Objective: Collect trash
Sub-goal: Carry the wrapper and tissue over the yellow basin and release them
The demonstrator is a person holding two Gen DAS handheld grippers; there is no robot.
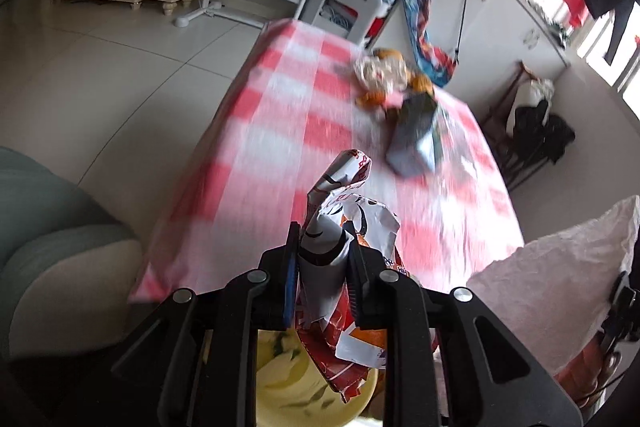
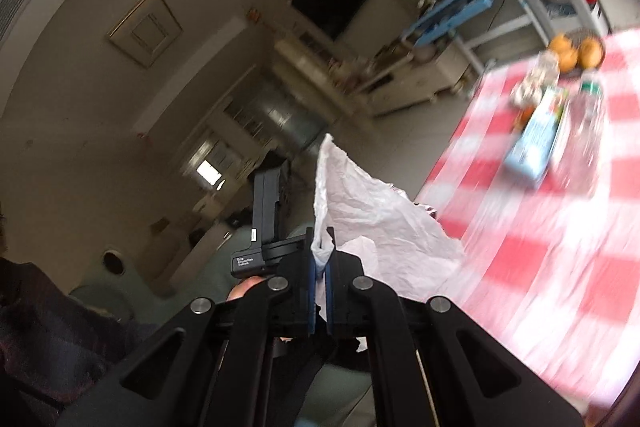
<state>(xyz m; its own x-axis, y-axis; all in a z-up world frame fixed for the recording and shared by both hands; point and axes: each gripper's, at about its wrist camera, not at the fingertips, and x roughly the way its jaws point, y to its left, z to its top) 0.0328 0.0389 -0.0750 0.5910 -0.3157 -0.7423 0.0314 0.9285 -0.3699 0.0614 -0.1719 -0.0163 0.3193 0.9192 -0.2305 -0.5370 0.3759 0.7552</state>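
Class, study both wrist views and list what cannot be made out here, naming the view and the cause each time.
- Left wrist view: print on the crumpled wrapper in the left tool, creased.
- Left wrist view: the yellow thing below, hidden by the tool's arms.
- Right wrist view: the blue carton label, motion blur.
- Right wrist view: the white bag opening in the right tool, not shown.

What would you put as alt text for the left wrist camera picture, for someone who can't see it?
The left claw grips a crumpled red and white wrapper above a table with a red and white checked cloth. Farther along the table lie a blurred blue carton and some oranges, and a pale pink bag fills the right edge.
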